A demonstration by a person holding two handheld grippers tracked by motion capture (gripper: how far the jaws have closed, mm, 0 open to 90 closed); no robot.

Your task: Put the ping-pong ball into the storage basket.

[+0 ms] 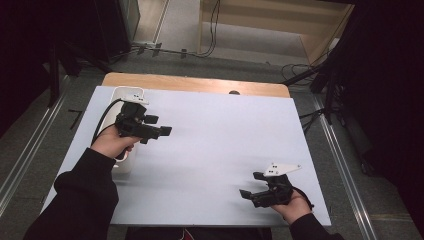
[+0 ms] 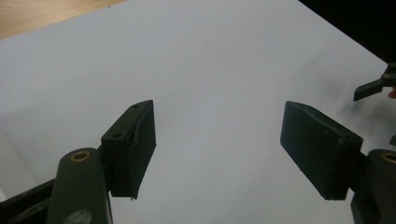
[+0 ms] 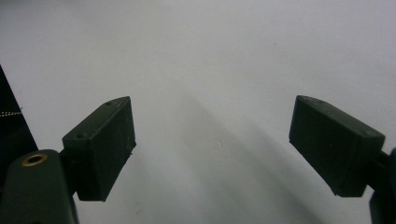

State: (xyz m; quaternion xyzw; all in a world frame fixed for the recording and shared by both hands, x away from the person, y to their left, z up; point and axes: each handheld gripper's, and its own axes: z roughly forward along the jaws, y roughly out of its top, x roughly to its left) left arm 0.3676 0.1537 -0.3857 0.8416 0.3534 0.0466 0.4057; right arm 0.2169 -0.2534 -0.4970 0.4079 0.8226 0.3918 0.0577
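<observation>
A: Your left claw [image 1: 159, 131] hangs over the far left of the worktop [image 1: 215, 130], jaws spread wide, nothing between them. Just under that hand lies a white tray-like thing [image 1: 121, 167] along the sheet's left edge; I can't make out what it is.

B: And your right claw [image 1: 252, 189]?

A: Near the front right corner, jaws just as wide, gripping nothing. In the right gripper view there is bare white sheet between them.

B: So how far along are you?

A: By my reading, at the very start: nothing picked up, nothing placed. The white thing by your left hand is the nearest candidate; everything is left to do.
</observation>
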